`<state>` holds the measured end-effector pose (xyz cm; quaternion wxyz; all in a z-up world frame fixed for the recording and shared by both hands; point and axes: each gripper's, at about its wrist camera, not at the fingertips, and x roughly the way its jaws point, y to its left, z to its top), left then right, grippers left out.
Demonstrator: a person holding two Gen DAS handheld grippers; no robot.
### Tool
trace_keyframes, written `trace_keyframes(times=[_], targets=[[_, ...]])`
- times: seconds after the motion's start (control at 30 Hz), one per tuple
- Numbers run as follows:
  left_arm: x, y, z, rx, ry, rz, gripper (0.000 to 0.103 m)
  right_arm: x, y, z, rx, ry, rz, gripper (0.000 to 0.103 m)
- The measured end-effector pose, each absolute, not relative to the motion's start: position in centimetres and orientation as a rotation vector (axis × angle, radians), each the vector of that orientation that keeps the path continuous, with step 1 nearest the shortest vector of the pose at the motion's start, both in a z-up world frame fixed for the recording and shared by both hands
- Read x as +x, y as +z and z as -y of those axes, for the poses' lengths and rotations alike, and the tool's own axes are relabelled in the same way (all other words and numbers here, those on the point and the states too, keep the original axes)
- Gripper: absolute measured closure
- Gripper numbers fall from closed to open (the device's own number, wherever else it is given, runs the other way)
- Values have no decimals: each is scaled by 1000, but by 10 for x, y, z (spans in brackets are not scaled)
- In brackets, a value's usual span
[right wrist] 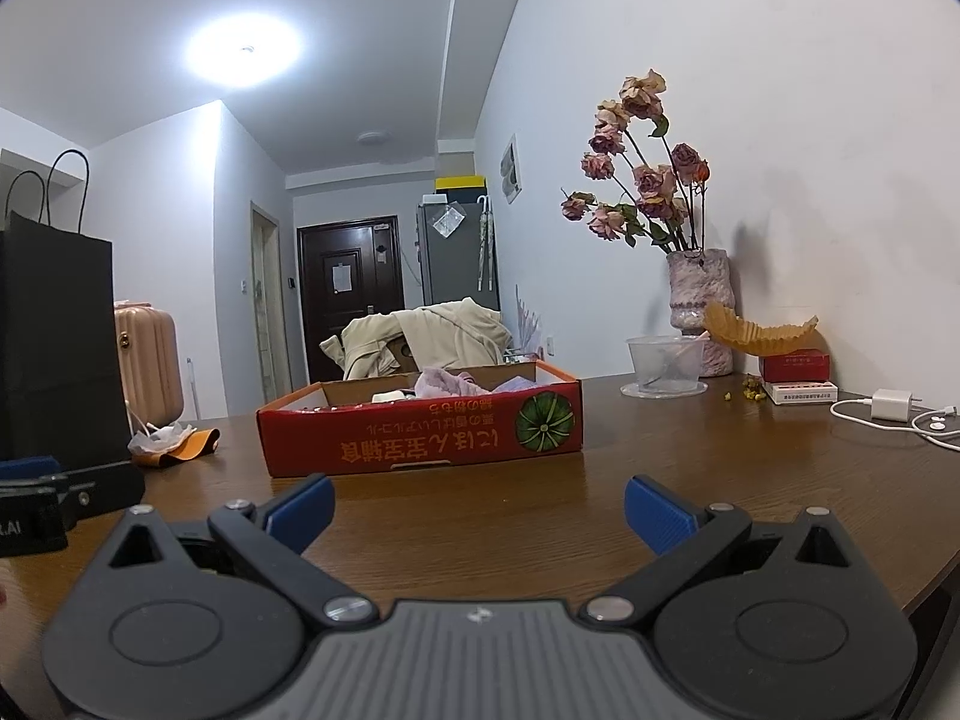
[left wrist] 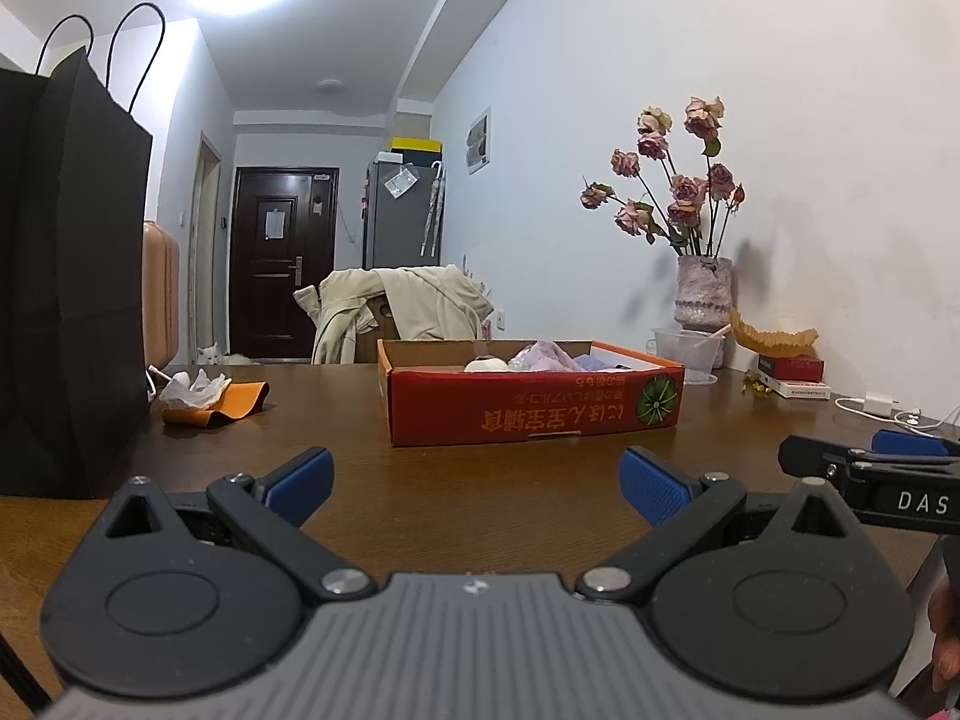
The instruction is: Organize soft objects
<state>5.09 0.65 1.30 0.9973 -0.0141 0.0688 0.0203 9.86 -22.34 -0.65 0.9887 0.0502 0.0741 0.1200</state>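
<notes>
A shallow red cardboard box [left wrist: 534, 408] sits on the brown table, also seen in the right wrist view [right wrist: 420, 438]. Soft lilac and pink cloth items [left wrist: 549, 356] [right wrist: 447, 383] and a white rounded piece [left wrist: 485, 365] lie inside it. My left gripper [left wrist: 477, 483] is open and empty, low over the table in front of the box. My right gripper [right wrist: 479, 510] is open and empty, also short of the box. The right gripper shows at the right edge of the left wrist view [left wrist: 870, 468]. The left gripper shows at the left edge of the right wrist view [right wrist: 36, 498].
A tall black paper bag [left wrist: 66, 276] stands at the left. Crumpled white tissue on an orange strip [left wrist: 207, 399] lies beside it. A vase of dried roses [left wrist: 702, 291], a clear plastic cup [right wrist: 665, 363], small boxes [right wrist: 795, 381] and a white charger with cable [right wrist: 894, 405] are at the right.
</notes>
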Motion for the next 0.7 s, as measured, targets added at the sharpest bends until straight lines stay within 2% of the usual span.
trace_keyframes(times=[0.7], targets=[[47, 14, -5, -18, 39, -102, 0, 97, -7, 221, 99, 241, -133, 0]])
